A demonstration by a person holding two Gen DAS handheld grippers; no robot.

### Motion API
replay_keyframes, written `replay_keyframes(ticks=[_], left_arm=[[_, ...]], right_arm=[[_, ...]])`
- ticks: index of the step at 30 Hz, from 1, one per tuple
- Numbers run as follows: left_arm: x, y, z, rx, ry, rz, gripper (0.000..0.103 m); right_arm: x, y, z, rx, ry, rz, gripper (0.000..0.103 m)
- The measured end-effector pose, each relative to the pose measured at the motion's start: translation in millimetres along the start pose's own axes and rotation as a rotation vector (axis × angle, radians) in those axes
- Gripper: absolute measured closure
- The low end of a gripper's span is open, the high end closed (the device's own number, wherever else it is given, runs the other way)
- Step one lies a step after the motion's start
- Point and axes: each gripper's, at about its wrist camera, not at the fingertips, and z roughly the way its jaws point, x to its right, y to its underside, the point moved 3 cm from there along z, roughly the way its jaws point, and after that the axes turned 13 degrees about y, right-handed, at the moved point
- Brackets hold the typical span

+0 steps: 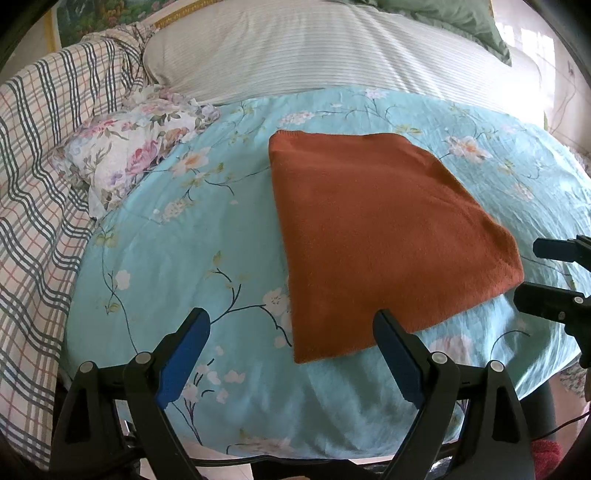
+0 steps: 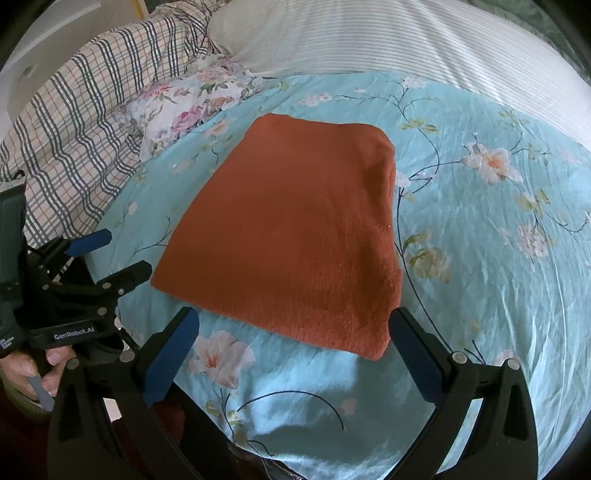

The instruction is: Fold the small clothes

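- Left wrist view: left gripper [image 1: 291,328] spread wide, empty; folded rust garment [image 1: 384,240] flat on floral sheet [image 1: 177,266]; green pillow [image 1: 458,18] (seen here only).
- Right wrist view: right gripper [image 2: 293,332] agape, empty, at garment's near edge; hand [image 2: 40,373] on handle (this view alone).

One folded rust-orange garment [image 1: 380,236] lies on one bed [image 1: 177,266] with a turquoise floral cover. Two hand-held grippers are in view: the left hand-held gripper [image 1: 291,332] and the right hand-held gripper [image 2: 295,332], each with two blue-padded fingers spread apart. Along the far side there is one floral pillow [image 1: 136,147], one striped pillow [image 1: 314,51], one plaid blanket [image 1: 37,184] and one green cushion [image 1: 450,18].
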Motion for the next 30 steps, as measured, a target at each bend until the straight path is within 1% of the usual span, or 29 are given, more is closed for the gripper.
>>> replay_keyframes(ticks=[10, 30], left_arm=[[-1.6, -8.4, 1.1, 0.004, 0.01, -0.007, 0.012], [3.5, -10.7, 3.3, -0.003, 0.015, 0.008, 0.012]], right_arm=[[-2.3, -10.1, -3.0, 0.02, -0.004, -0.004, 0.001], [1.5, -10.5, 1.2, 0.009, -0.006, -0.004, 0.001]])
